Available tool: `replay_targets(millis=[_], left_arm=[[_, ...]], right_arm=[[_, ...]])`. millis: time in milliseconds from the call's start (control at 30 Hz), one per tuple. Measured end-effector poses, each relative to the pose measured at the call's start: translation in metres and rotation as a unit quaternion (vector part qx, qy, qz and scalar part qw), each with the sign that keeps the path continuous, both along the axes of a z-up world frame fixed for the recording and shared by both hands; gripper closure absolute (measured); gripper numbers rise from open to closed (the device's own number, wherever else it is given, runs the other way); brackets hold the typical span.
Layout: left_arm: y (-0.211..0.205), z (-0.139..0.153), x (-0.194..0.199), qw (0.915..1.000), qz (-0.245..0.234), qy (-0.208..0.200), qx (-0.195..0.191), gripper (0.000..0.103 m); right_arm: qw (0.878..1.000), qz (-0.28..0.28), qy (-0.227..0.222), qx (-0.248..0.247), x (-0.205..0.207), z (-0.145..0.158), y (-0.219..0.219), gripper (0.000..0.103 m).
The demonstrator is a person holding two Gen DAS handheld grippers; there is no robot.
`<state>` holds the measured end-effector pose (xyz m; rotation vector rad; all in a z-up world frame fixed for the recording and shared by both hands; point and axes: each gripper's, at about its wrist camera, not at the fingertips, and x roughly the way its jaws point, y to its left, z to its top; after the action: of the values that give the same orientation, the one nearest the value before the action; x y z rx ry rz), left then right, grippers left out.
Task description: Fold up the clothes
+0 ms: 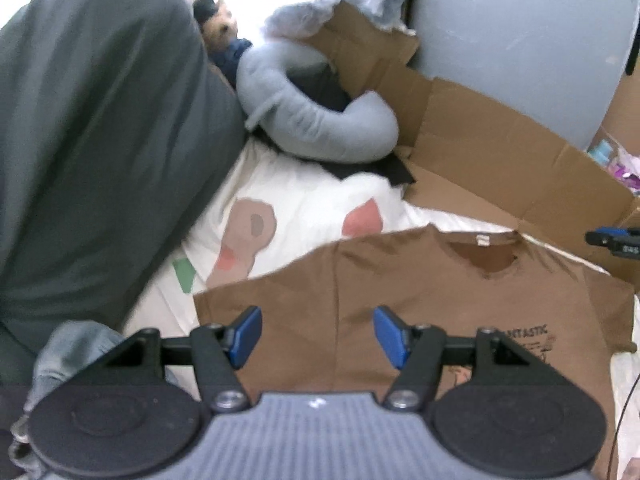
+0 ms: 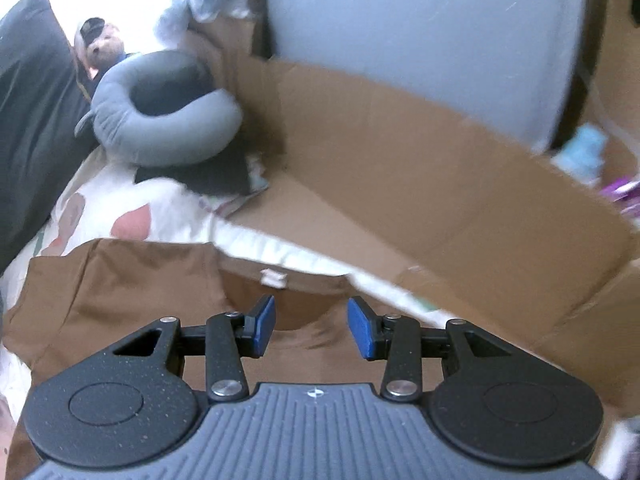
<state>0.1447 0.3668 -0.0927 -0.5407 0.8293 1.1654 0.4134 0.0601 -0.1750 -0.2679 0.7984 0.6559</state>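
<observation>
Brown cotton T-shirt [image 1: 400, 300] lies flat, print up, on the white patterned bed sheet [image 1: 304, 200]; soft and light, likely to slip and sag, best pinched at shoulder seams. Left gripper [image 1: 318, 336] and right gripper [image 2: 311, 328] hover wide, empty

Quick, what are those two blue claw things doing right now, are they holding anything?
Left gripper: jaws open, holding nothing, above the brown T-shirt.
Right gripper: jaws open, holding nothing, near the shirt's collar.
</observation>
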Motion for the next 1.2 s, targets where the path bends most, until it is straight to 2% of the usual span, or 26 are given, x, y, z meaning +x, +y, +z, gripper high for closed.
replay_targets(millis=[133, 300, 567, 700, 867, 1100, 1200], left_arm=[[-0.012, 0.037, 0.013, 0.9998, 0.000, 0.017, 0.007, 0.033], [-0.036, 0.080, 0.035, 0.9994, -0.004, 0.033, 0.012, 0.033], [-0.075, 0.130, 0.057, 0.9997, 0.019, 0.013, 0.012, 0.032], [-0.095, 0.141, 0.068, 0.9996, 0.014, 0.020, 0.015, 0.032], [-0.116, 0.150, 0.072, 0.9996, 0.028, 0.003, 0.006, 0.032], [-0.141, 0.163, 0.066, 0.9981, 0.059, -0.016, -0.006, 0.032], [-0.150, 0.170, 0.064, 0.9984, 0.055, -0.014, -0.002, 0.031]], right_arm=[[1.000, 0.003, 0.002, -0.001, -0.002, 0.045, -0.035, 0.056], [1.000, 0.002, -0.024, 0.011, -0.019, 0.108, -0.079, 0.056], [0.998, 0.004, -0.046, 0.038, -0.048, 0.187, -0.143, 0.056], [0.997, 0.002, -0.056, 0.050, -0.063, 0.217, -0.175, 0.052], [0.996, -0.001, -0.068, 0.065, -0.084, 0.252, -0.214, 0.051], [0.994, -0.019, -0.072, 0.075, -0.120, 0.278, -0.250, 0.046], [0.994, -0.029, -0.073, 0.076, -0.138, 0.286, -0.260, 0.045]])
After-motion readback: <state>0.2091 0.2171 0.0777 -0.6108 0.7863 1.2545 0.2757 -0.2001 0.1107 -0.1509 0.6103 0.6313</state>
